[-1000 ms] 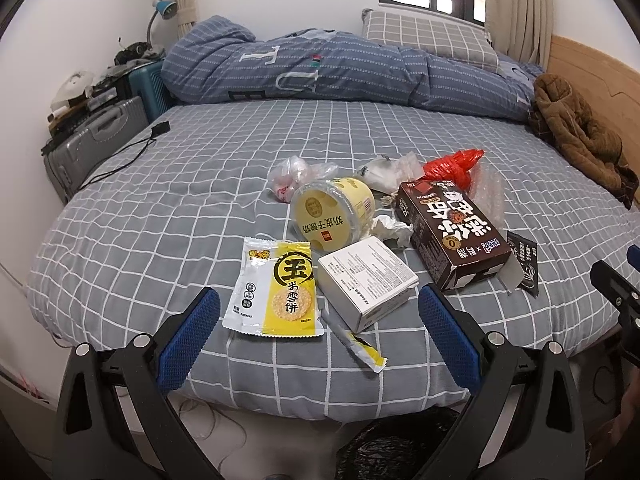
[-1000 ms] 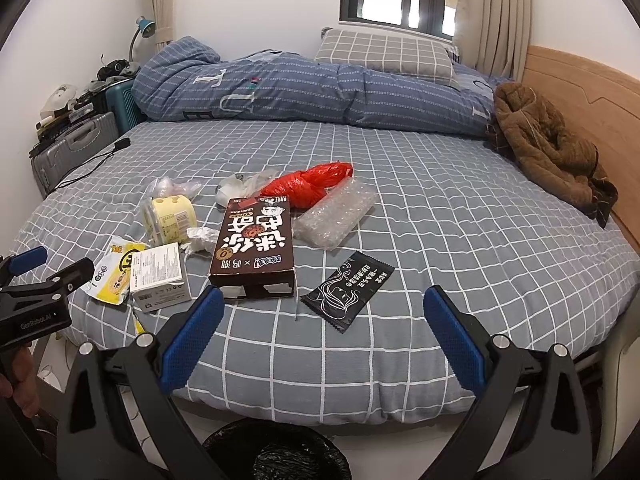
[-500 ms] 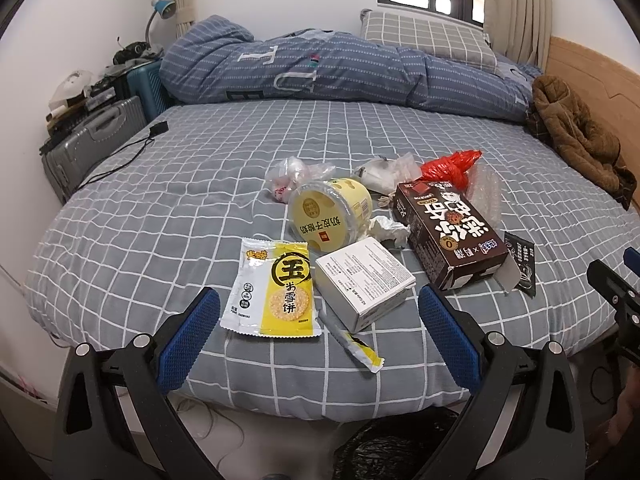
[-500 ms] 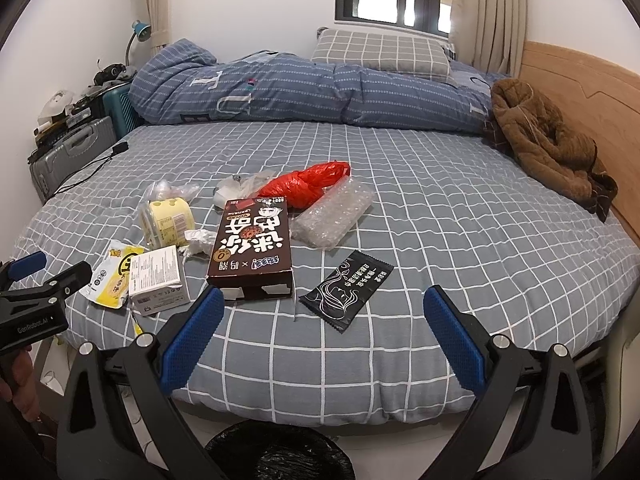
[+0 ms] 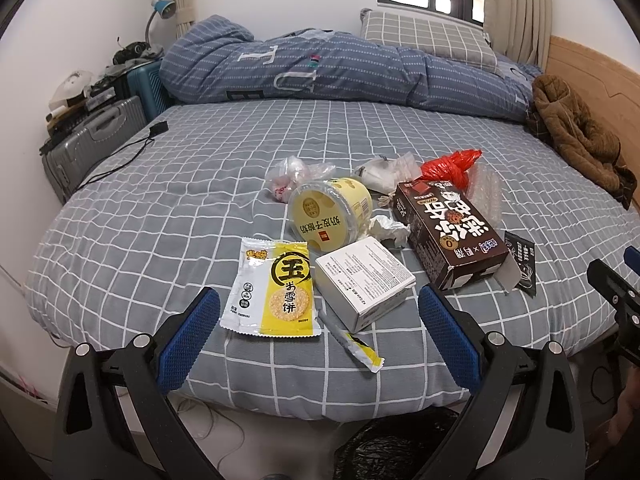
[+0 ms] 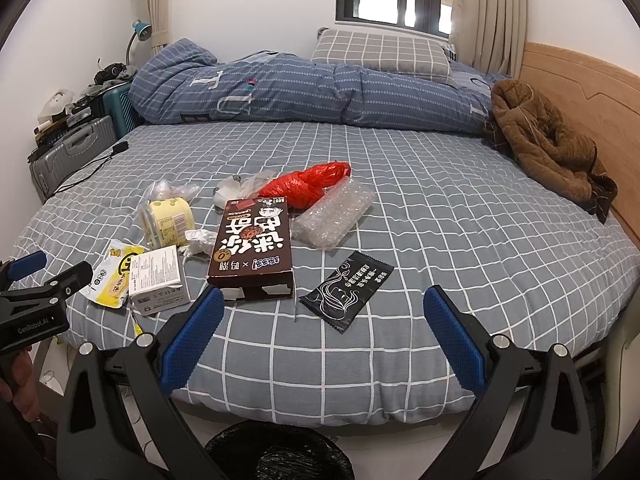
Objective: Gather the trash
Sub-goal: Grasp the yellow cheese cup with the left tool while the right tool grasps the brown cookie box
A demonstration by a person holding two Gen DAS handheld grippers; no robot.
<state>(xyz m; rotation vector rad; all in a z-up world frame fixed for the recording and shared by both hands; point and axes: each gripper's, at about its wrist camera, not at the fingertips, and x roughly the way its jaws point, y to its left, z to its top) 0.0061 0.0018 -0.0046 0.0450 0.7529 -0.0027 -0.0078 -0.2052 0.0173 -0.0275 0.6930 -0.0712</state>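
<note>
- Bed [image 5: 160, 216] under a grey sheet with a white grid, filling most of both views; trash gathered on its near half.
- Rolled blue striped duvet [image 6: 304, 88] across the far end, grey checked pillow [image 6: 380, 54] behind it.
- Brown jacket [image 6: 540, 140] heaped at the right side against the wooden headboard [image 6: 580, 76].
- Grey suitcase [image 5: 92, 140] and teal suitcase [image 5: 144, 84] on the floor left of the bed.
- Black-lined trash bin [image 6: 280, 456] on the floor just below the near bed edge, between the two grippers.
- Left hand-held gripper [image 5: 316, 336] low over the near bed edge, blue pads wide apart, nothing between them.
- Right hand-held gripper [image 6: 320, 338] likewise spread wide and empty, over the near edge in front of the black sachet.
- Dark brown snack box [image 5: 448, 236] lying flat, near end torn open.
- Bubble wrap [image 6: 332, 216] just right of the box; red plastic bag [image 6: 308, 184] touching its far end.
- Yellow tub [image 5: 328, 212] on its side, lid facing the left camera.
- White carton [image 5: 364, 280] just in front of the tub.
- Yellow cracker packet [image 5: 276, 292] flat, just left of the carton.
- Black sachet [image 6: 348, 288] right of the snack box.
- Clear plastic bags [image 5: 296, 172] behind the tub.
- Crumpled tissue [image 5: 388, 228] between tub and box.
- Thin yellow wrapper strip [image 5: 356, 344] near the bed edge.
</note>
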